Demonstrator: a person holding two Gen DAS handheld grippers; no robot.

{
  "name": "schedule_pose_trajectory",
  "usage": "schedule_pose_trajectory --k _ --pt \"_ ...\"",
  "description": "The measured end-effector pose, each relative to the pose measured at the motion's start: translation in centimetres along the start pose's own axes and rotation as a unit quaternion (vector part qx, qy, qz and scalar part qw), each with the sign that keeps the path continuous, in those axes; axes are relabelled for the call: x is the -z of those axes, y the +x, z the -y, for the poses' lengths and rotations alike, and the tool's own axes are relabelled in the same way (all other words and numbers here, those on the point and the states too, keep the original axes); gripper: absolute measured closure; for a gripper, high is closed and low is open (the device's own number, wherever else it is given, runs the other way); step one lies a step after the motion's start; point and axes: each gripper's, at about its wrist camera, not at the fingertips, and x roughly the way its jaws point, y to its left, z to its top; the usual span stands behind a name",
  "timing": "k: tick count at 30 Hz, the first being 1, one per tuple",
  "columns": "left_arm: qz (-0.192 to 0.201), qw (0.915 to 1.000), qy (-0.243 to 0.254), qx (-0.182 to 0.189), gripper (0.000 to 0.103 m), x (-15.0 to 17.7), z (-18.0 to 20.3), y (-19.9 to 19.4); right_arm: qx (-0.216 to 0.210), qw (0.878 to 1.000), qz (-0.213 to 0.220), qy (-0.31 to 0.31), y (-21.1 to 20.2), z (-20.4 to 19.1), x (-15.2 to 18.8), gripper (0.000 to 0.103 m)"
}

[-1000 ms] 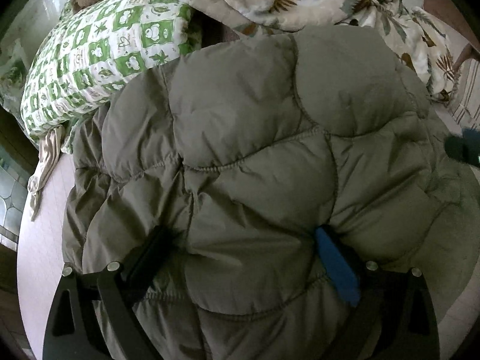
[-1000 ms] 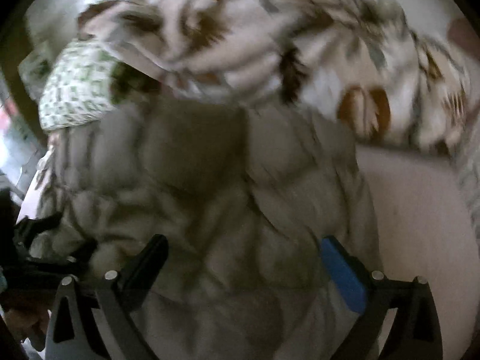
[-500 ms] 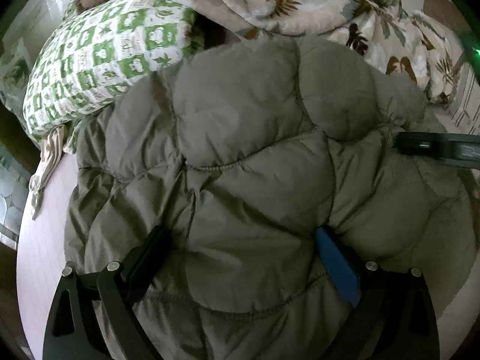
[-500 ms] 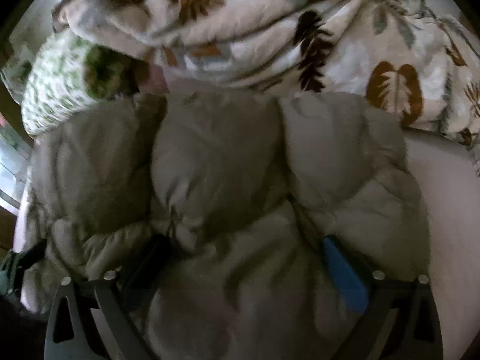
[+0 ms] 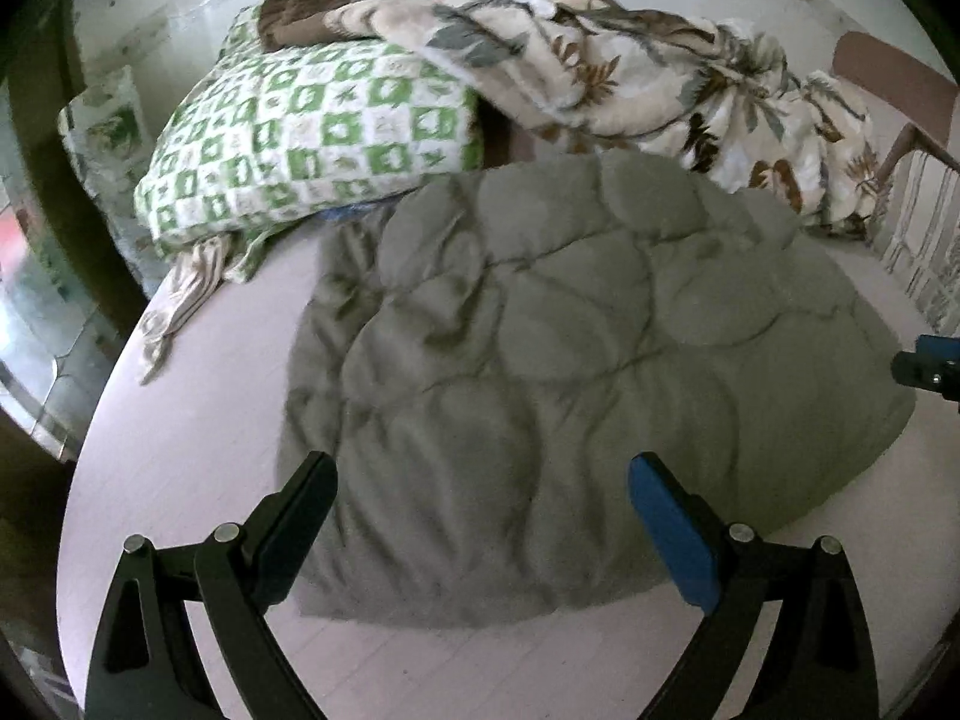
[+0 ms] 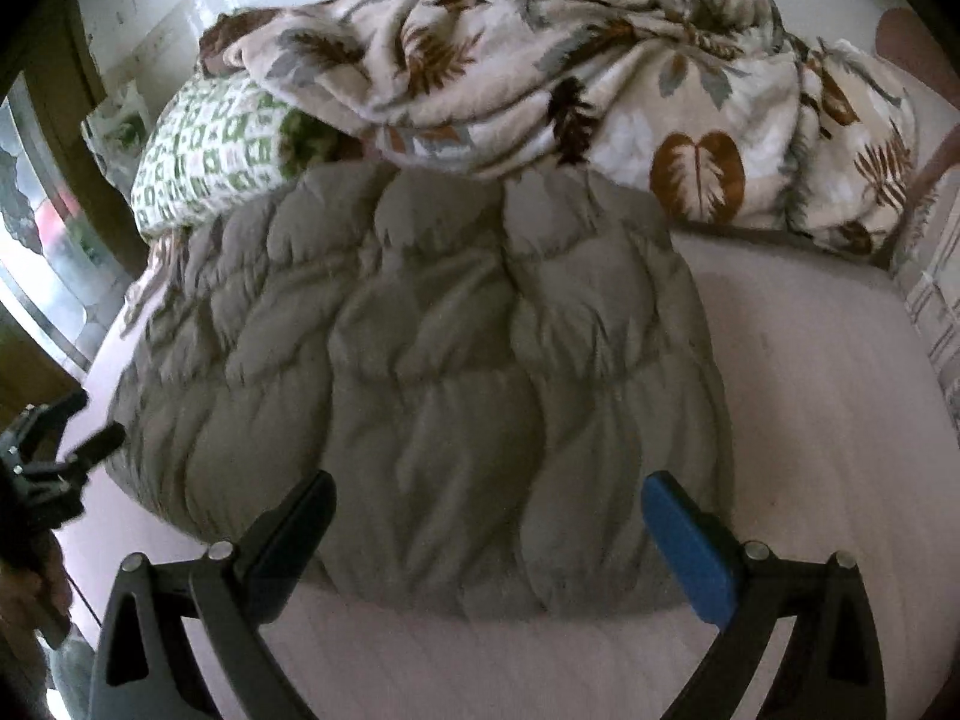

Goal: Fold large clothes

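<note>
A grey-green quilted puffer garment [image 5: 570,372] lies folded into a thick bundle on the pale bed sheet [image 5: 180,450]; it also fills the middle of the right wrist view [image 6: 444,378]. My left gripper [image 5: 480,510] is open and empty, held above the garment's near edge and clear of it. My right gripper [image 6: 486,531] is open and empty too, held above the near edge. The right gripper's tip shows at the right edge of the left wrist view [image 5: 930,363]. The left gripper shows at the left edge of the right wrist view [image 6: 54,456].
A green-and-white checked pillow [image 5: 312,132] lies at the back left. A cream leaf-print blanket [image 6: 600,72] is heaped along the back, touching the garment's far edge. A wooden chair [image 5: 900,90] stands at the right. The bed's left edge drops off near a window [image 6: 42,240].
Both grippers have pulled back and up from the garment, where their fingers were pressed into the padding. The garment now lies free on the sheet, with bare sheet in front.
</note>
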Motion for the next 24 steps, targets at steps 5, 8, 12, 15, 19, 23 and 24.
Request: schedule_pose_trajectory --k 5,8,12,15,19,23,24 --pt "-0.031 0.9994 -0.007 -0.017 0.005 0.9 -1.0 2.7 0.010 1.000 -0.018 0.013 2.0 0.6 0.9 0.001" --pt "-0.049 0.9987 -0.009 -0.012 0.005 1.7 -1.0 4.4 0.027 0.999 -0.034 0.012 4.1 0.9 1.3 0.001" --pt "-0.049 0.9987 -0.004 -0.010 0.005 2.1 -1.0 5.3 0.033 0.999 -0.038 0.007 5.9 1.0 1.8 0.000" --pt "-0.042 0.9990 0.000 -0.014 0.005 2.1 -1.0 5.5 0.036 0.999 -0.041 0.001 6.1 0.9 1.7 0.000" --pt "-0.028 0.9994 0.007 -0.019 0.005 2.2 -0.8 4.6 0.032 0.999 -0.022 0.003 4.1 0.3 0.8 0.000" --pt "-0.017 0.9992 0.023 -0.028 0.005 2.2 -0.4 4.1 -0.005 1.000 0.012 0.020 2.2 -0.5 -1.0 0.000" --pt "-0.017 0.9991 0.025 -0.029 0.005 2.2 -0.4 4.2 -0.014 1.000 0.017 0.020 2.3 -0.9 -1.3 0.000"
